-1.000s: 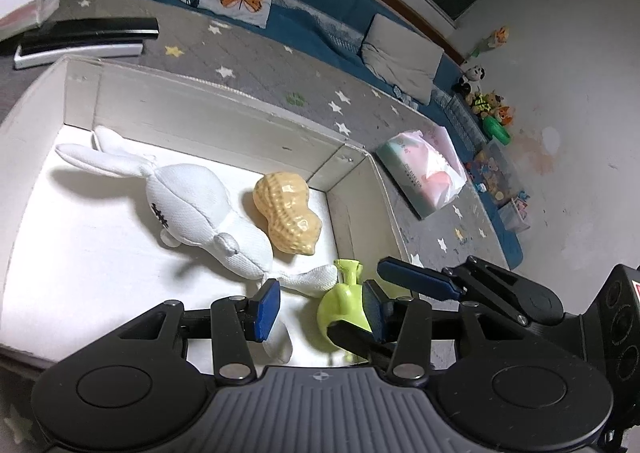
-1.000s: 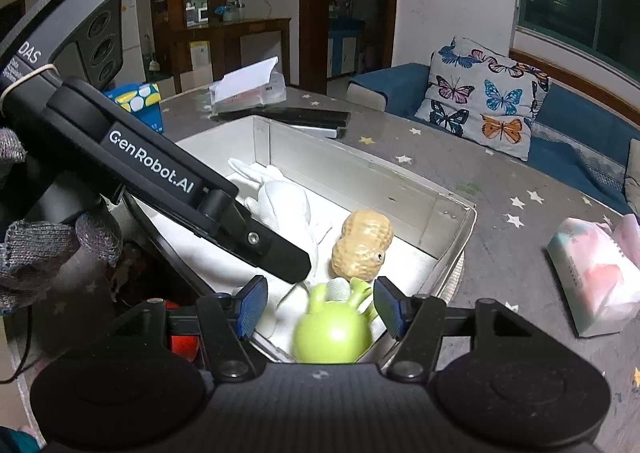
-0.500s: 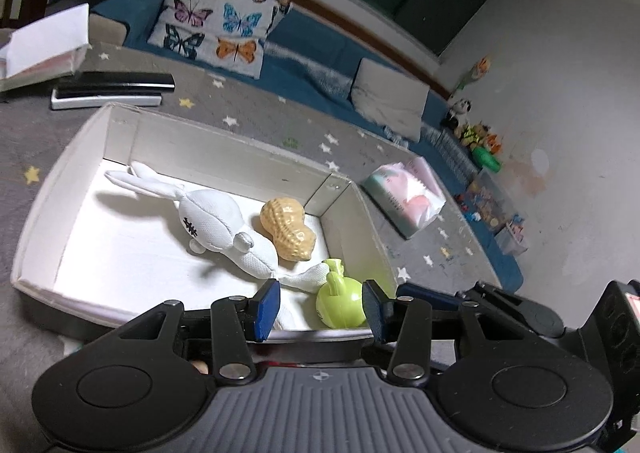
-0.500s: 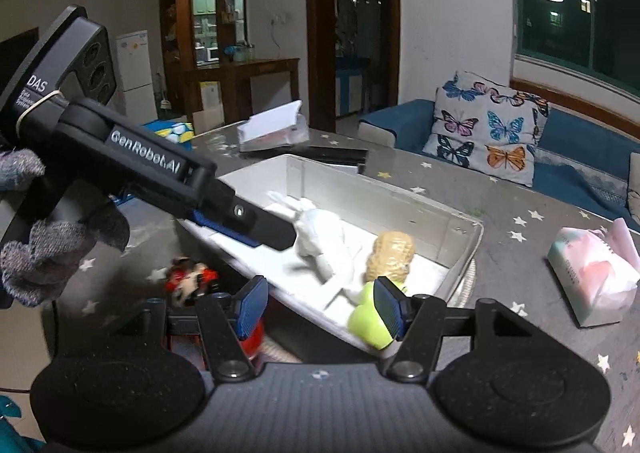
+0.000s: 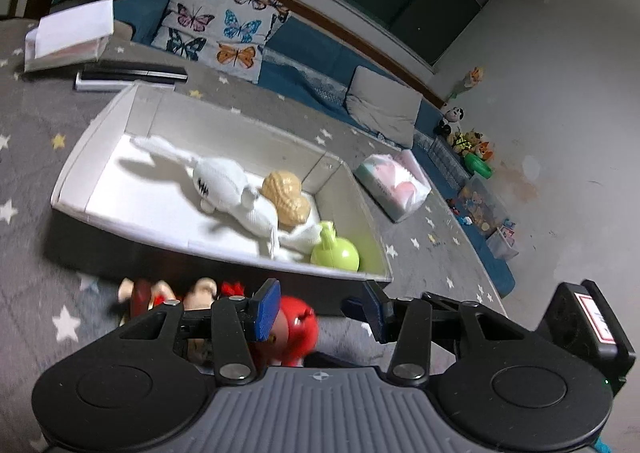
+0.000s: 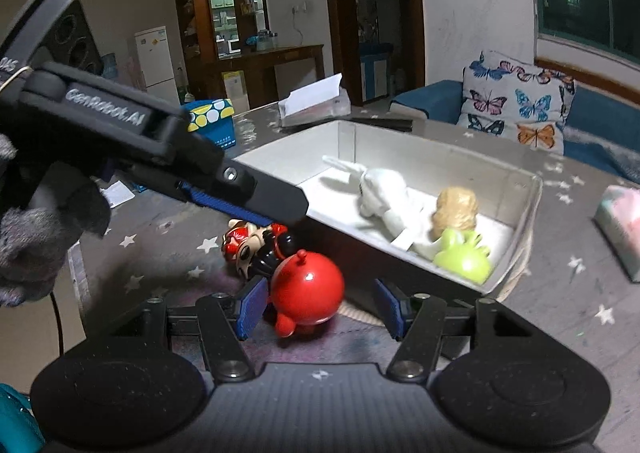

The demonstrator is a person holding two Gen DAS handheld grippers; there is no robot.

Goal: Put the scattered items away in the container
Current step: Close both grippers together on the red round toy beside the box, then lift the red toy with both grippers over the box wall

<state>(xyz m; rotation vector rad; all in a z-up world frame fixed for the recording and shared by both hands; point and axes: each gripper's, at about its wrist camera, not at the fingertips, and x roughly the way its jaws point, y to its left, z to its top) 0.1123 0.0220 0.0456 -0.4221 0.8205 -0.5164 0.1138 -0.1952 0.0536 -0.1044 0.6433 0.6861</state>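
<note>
Left wrist view: the left hand-held gripper (image 5: 320,307) is released and empty. The red round toy (image 5: 298,327) sits at its six o'clock, outside the container (image 5: 216,249).

Right wrist view: the right hand-held gripper (image 6: 318,307) is also released, its pads clear of the red round toy (image 6: 308,289), whose neighbouring figurine (image 6: 250,247) lies at ten o'clock. Best to centre the pads on the ball's widest part before clenching.

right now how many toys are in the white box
3: the white plush rabbit lies along the middle of the white box, the peanut toy is beside it toward the far wall, and the green toy sits in the near corner. None looks hidden.
</note>
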